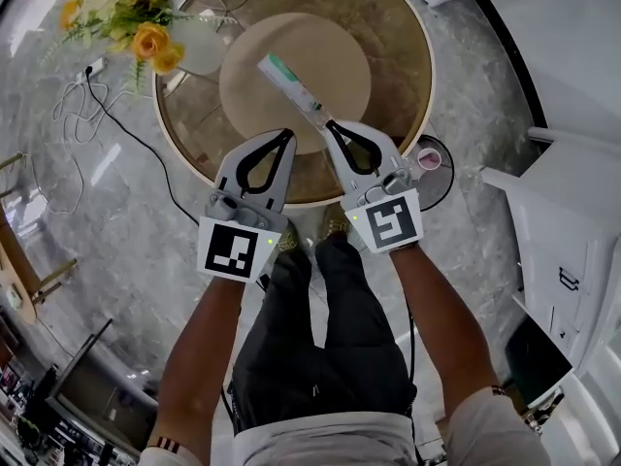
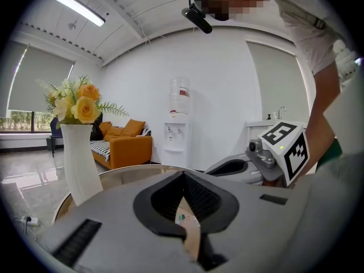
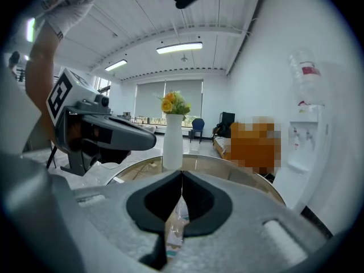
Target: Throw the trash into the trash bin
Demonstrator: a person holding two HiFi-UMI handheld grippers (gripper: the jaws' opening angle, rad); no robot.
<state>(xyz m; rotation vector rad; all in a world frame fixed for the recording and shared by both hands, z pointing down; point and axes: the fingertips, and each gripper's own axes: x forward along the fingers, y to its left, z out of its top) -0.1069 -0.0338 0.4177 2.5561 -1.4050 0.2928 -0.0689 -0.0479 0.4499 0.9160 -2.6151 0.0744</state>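
A long clear wrapper with green and white print (image 1: 289,83) lies slanted over the tan round mat (image 1: 335,51) on the round glass table (image 1: 412,105). My right gripper (image 1: 327,124) is shut on the wrapper's near end; in the right gripper view the wrapper (image 3: 176,223) shows under the closed jaws. Just left of it, my left gripper (image 1: 288,134) hovers over the table's near edge, shut with nothing between its tips. A small round dark bin (image 1: 428,166) with something pink inside stands on the floor by the table's right edge.
A white vase of yellow flowers (image 1: 199,45) stands on the table's far left. Cables (image 1: 92,105) trail over the marble floor at left. White cabinets (image 1: 558,231) line the right side. The person's legs (image 1: 320,328) are below the grippers.
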